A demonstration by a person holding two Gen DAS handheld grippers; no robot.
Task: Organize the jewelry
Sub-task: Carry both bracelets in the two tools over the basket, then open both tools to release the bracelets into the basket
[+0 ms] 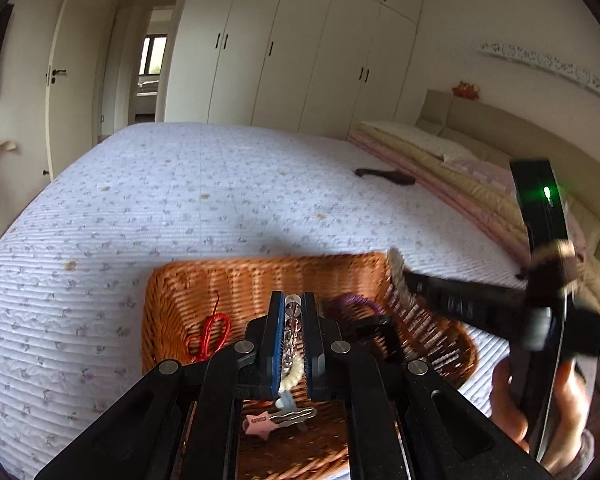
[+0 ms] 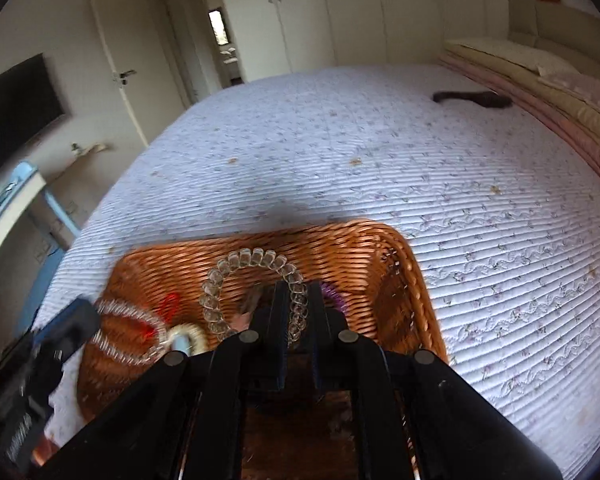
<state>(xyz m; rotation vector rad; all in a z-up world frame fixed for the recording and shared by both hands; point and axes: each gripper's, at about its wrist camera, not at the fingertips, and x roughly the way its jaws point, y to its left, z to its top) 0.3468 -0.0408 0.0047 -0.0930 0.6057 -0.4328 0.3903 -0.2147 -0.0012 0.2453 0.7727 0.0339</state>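
A brown wicker basket (image 1: 172,296) (image 2: 364,248) sits on the bed. My left gripper (image 1: 293,312) is shut on a clear bead bracelet (image 1: 292,320) and holds it over the basket. My right gripper (image 2: 299,300) is shut on a clear spiral hair tie (image 2: 252,258), which loops up above the basket. In the basket lie a red cord (image 1: 212,332) (image 2: 168,304), a purple spiral tie (image 1: 352,304) (image 2: 332,292), a pink star clip (image 1: 260,424) and a cream ring (image 2: 188,336). The right gripper also shows blurred in the left wrist view (image 1: 404,280).
The bed has a lilac quilted cover (image 1: 220,200) (image 2: 380,152). A dark item (image 1: 384,176) (image 2: 472,98) lies near the folded blankets (image 1: 460,184) at the headboard. White wardrobes (image 1: 300,52) and a door (image 1: 72,72) stand behind. A blue chair (image 2: 32,192) is at the left.
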